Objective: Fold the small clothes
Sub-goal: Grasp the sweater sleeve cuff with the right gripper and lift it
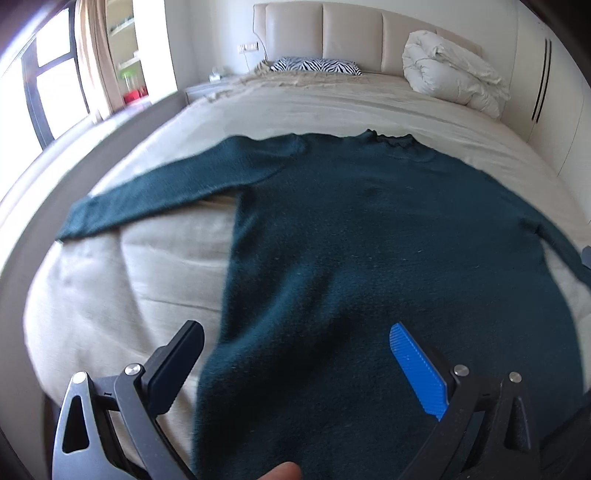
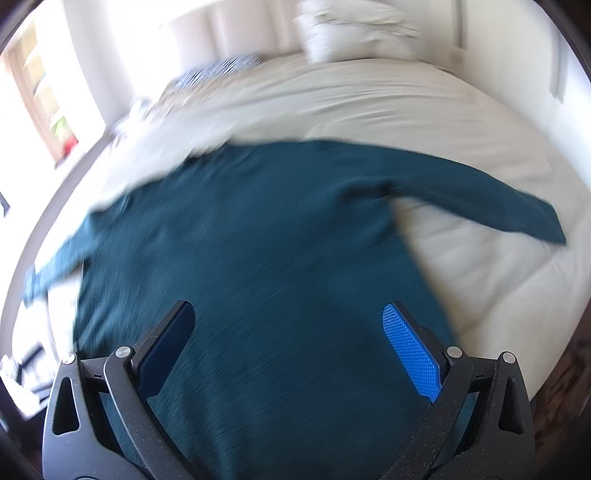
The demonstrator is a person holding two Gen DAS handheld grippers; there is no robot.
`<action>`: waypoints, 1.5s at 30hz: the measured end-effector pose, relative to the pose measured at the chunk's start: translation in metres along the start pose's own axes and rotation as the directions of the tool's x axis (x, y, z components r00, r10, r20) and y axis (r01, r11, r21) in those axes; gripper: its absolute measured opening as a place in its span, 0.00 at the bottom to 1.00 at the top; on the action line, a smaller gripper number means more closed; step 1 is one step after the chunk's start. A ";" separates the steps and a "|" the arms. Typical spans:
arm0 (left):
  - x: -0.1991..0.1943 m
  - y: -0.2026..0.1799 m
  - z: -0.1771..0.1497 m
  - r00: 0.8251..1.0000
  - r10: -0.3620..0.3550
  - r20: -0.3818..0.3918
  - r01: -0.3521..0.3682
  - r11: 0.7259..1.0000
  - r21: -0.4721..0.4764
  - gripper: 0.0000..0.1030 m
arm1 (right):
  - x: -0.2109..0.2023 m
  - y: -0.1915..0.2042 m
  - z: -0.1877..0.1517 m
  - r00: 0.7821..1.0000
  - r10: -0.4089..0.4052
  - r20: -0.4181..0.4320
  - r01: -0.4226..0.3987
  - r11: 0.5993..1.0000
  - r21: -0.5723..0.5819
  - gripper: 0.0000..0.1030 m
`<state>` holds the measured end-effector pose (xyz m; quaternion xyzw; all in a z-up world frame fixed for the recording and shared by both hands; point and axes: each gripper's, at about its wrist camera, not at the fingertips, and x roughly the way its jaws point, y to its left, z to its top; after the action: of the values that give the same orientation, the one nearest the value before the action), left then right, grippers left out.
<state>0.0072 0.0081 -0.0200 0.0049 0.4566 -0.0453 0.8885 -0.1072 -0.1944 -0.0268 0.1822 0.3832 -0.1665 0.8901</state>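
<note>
Sweater (image 1: 369,240) lies flat on the bed (image 1: 295,107), sleeves out. Left claw (image 1: 295,343) and right claw (image 2: 288,325) both spread over its hem, probably not touching. Duvet (image 1: 450,70) and striped pillow (image 1: 317,66) by the headboard (image 1: 351,33).

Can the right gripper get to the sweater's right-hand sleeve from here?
Probably yes. The right gripper is open over the sweater, and the sleeve lies flat on the bed with nothing on it.

My right wrist view is smeared with motion blur; the sweater (image 2: 258,229) runs off the bottom edge, and the pillow (image 2: 221,72) pattern's unreadable.
</note>
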 end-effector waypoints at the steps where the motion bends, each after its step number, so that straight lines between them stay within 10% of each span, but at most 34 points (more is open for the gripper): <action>1: 0.002 0.002 0.002 1.000 -0.021 -0.008 0.021 1.000 -0.018 1.00 | -0.004 -0.023 0.008 1.000 0.010 0.020 -0.011 0.998 0.065 1.00; 4: 0.009 0.001 0.006 0.999 -0.039 -0.025 0.038 0.999 -0.037 1.00 | -0.011 -0.111 0.028 0.996 0.005 0.086 -0.032 0.949 0.313 1.00; 9: 0.024 -0.007 0.014 0.988 -0.152 -0.037 0.150 0.987 -0.059 1.00 | -0.009 -0.265 0.026 0.983 -0.003 0.183 -0.127 0.706 0.697 1.00; 19: 0.048 -0.025 0.032 0.981 -0.168 -0.100 0.159 0.982 -0.100 1.00 | 0.037 -0.381 0.004 0.986 -0.021 0.165 -0.132 0.505 0.853 0.72; 25: 0.058 -0.030 0.046 0.962 -0.260 -0.085 0.248 0.960 -0.132 0.82 | 0.064 -0.400 0.016 0.981 -0.054 0.187 -0.131 0.528 0.839 0.53; 30: 0.076 -0.035 0.053 0.927 -0.358 -0.116 0.332 0.923 -0.194 0.77 | 0.075 -0.420 0.034 0.982 -0.082 0.170 -0.099 0.544 0.833 0.08; 34: 0.080 -0.039 0.059 0.900 -0.423 -0.102 0.393 0.891 -0.226 0.77 | 0.067 -0.411 0.065 0.977 -0.126 0.170 -0.056 0.619 0.784 0.08; 40: 0.086 -0.045 0.080 0.855 -0.514 -0.064 0.481 0.835 -0.268 0.78 | 0.043 -0.308 0.134 0.969 -0.048 0.242 -0.100 0.819 0.565 0.07; 45: 0.100 -0.051 0.099 0.774 -0.632 -0.035 0.589 0.738 -0.329 0.78 | 0.052 -0.161 0.175 0.966 0.114 0.232 -0.171 0.955 0.242 0.07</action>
<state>0.1408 -0.0555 -0.0415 -0.2768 0.4971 -0.2644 0.7787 -0.0346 -0.4234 0.0151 0.3055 0.2451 -0.1692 0.9044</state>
